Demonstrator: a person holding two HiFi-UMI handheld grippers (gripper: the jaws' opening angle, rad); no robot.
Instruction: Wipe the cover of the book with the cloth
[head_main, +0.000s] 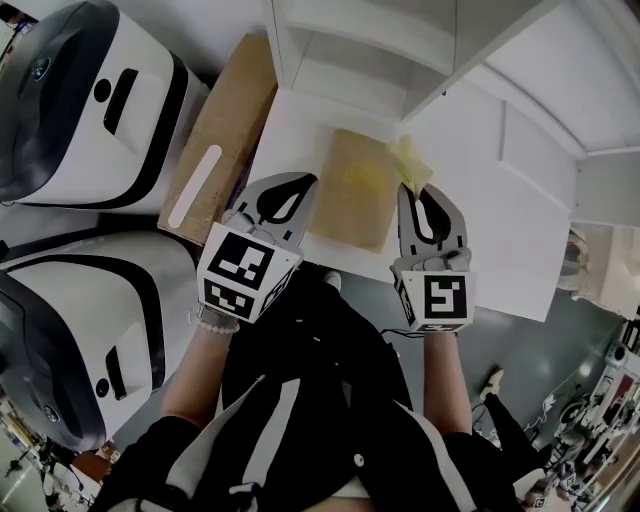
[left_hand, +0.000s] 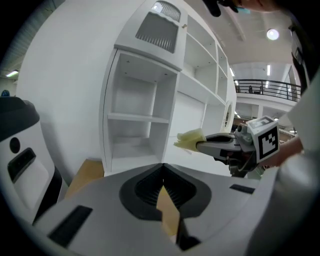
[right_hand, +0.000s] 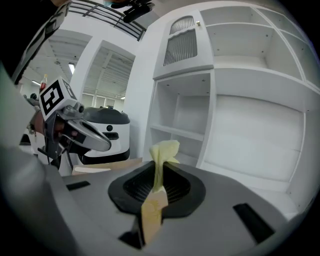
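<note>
Cloth at the book's corner.
My right gripper (head_main: 408, 190) clamps the yellow cloth (head_main: 412, 163) at the flat tan book's (head_main: 355, 195) far right corner, by the white table's (head_main: 500, 235) far edge; my left gripper (head_main: 303, 182), closed on nothing, may let the book slide.

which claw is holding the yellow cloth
The right claw: the crumpled yellow cloth is pinched at its tips, while the left claw is shut on nothing.

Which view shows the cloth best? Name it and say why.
The right gripper view: the cloth sits close at centre, pinched in the right gripper. The head view shows it small, at the book's corner; the left gripper view shows it sideways, farther off.
</note>
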